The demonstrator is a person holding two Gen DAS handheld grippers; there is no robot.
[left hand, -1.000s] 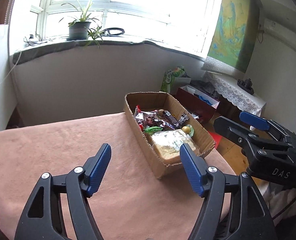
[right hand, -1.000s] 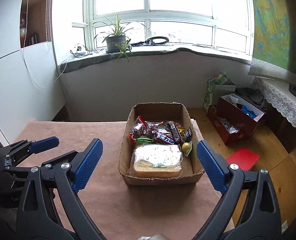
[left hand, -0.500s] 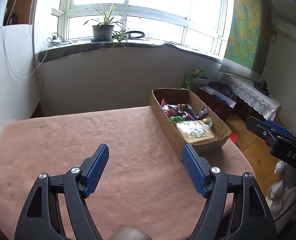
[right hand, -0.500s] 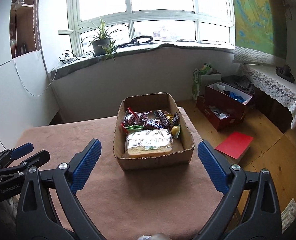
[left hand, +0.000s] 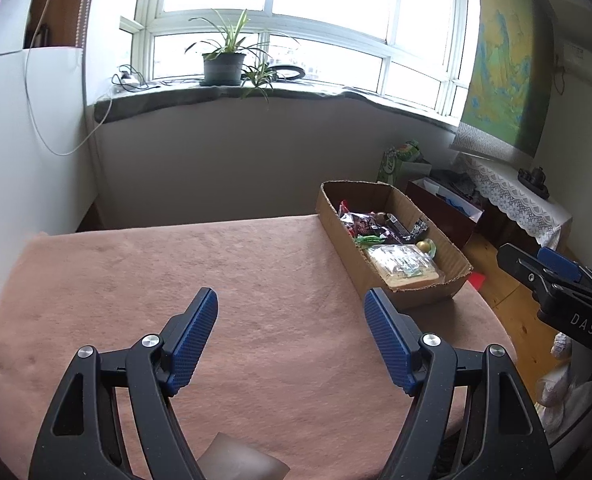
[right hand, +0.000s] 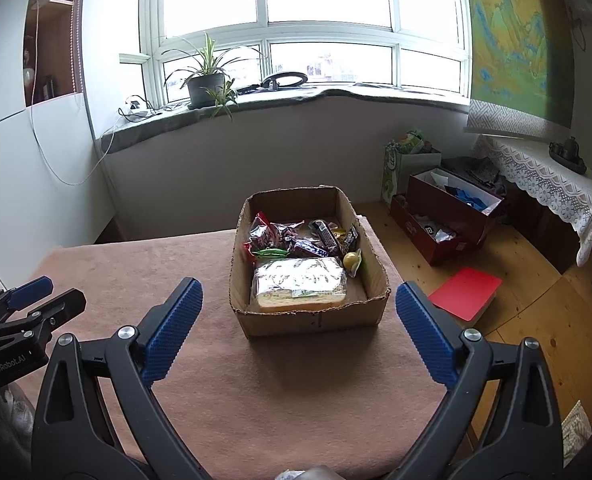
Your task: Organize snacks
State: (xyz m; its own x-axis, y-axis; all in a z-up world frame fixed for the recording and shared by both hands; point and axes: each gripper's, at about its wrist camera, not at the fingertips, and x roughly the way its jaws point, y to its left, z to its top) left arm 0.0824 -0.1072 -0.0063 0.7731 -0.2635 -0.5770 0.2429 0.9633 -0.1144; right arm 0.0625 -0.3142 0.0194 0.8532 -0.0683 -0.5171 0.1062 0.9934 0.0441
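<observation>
A cardboard box [right hand: 370, 268] stands on the pink-brown tablecloth [right hand: 279, 380]; it also shows at the table's right edge in the left wrist view [left hand: 338, 236]. It holds a wrapped bread loaf [right hand: 298, 282], dark snack wrappers [right hand: 275, 234], chocolate bars [right hand: 324, 234] and a small yellow round sweet [right hand: 350, 259]. My right gripper [right hand: 298, 320] is open and empty, in front of the box. My left gripper [left hand: 291, 332] is open and empty over bare cloth, left of the box. Each gripper shows at the edge of the other's view.
Dark red boxes [right hand: 452, 208], a green bag [right hand: 400, 168] and a red folder [right hand: 466, 292] lie on the wooden floor to the right. A lace-covered side table [right hand: 544, 180] stands at far right. A potted plant [right hand: 205, 84] sits on the windowsill.
Both grippers have pulled back and away from the box, which now looks smaller and farther. Both stay open and empty. The snacks in the box have not moved.
</observation>
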